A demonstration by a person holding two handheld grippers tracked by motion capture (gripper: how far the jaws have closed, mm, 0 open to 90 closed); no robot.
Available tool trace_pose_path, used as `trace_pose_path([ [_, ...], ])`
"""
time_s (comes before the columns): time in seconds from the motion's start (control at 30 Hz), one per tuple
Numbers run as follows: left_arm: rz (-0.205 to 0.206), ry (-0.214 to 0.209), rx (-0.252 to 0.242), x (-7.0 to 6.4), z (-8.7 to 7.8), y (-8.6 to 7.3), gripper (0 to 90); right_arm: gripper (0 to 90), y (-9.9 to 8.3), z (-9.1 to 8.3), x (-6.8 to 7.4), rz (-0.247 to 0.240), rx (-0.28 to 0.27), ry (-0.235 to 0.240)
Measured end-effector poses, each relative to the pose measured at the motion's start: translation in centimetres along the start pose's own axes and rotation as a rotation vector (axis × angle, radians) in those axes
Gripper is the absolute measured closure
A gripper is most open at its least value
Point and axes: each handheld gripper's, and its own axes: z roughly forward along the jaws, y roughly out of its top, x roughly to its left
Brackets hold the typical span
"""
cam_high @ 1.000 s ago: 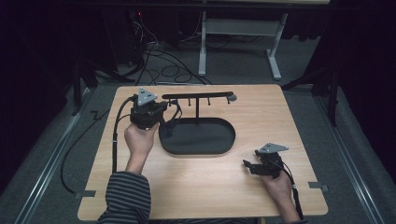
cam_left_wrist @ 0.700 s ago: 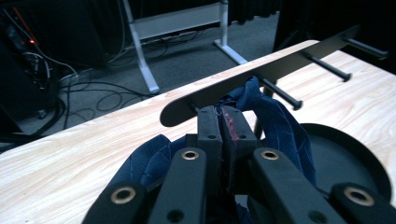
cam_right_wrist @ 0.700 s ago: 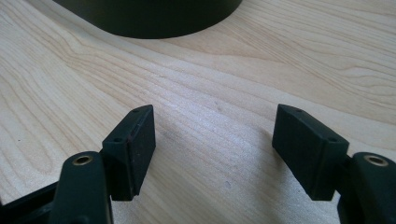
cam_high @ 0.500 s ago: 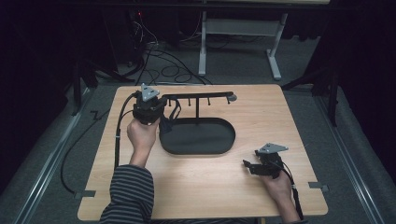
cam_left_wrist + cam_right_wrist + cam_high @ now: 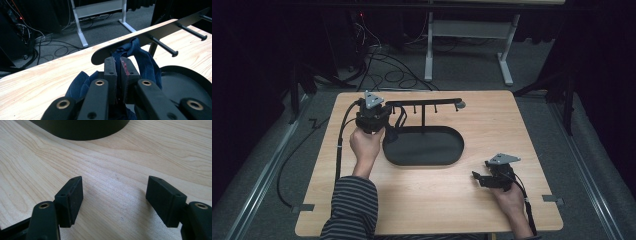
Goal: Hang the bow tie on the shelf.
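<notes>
High view: a person sits at a light wooden desk (image 5: 427, 200) in a dark room. The left hand (image 5: 366, 145), in a striped sleeve, holds the left gripper (image 5: 373, 116) at the left end of a black metal hanging rack with a row of short pegs (image 5: 432, 104), which stands on a black oval base tray (image 5: 424, 146). The right hand (image 5: 508, 197) rests the right gripper (image 5: 484, 177) on the desk near the front right corner, well apart from the tray.

Left gripper view: the two black fingers (image 5: 110, 72) are pressed together on a dark blue cloth with thin pale lines (image 5: 142, 60). The cloth bunches around and below the fingers and rises to the rounded end of the rack's flat bar (image 5: 150, 32), where it drapes at the first peg. Two bare pegs stick out farther along the bar.

Right gripper view: the right gripper's fingers (image 5: 72, 200) stand wide apart and hold nothing, with bare wood grain between them. The tray's curved edge (image 5: 82, 130) lies ahead.

No brand, label or writing can be read anywhere.
</notes>
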Motion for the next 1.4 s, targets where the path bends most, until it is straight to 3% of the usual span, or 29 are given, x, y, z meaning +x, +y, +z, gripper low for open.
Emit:
trace_pose_path([
  [0.73, -0.018, -0.005, 0.023, 0.7, -0.3, -0.4, 80.0, 31.6, 0.0, 0.0, 0.0, 0.003, 0.001, 0.001],
  [1.07, -0.034, -0.009, 0.02, 1.0, -0.8, -0.6, 73.6, 31.6, 0.0, 0.0, 0.0, 0.009, 0.002, 0.003],
  [1.4, -0.023, -0.02, 0.021, 0.9, -1.6, -0.7, 67.1, 31.6, 0.0, 0.0, 0.0, 0.008, 0.001, 0.002],
])
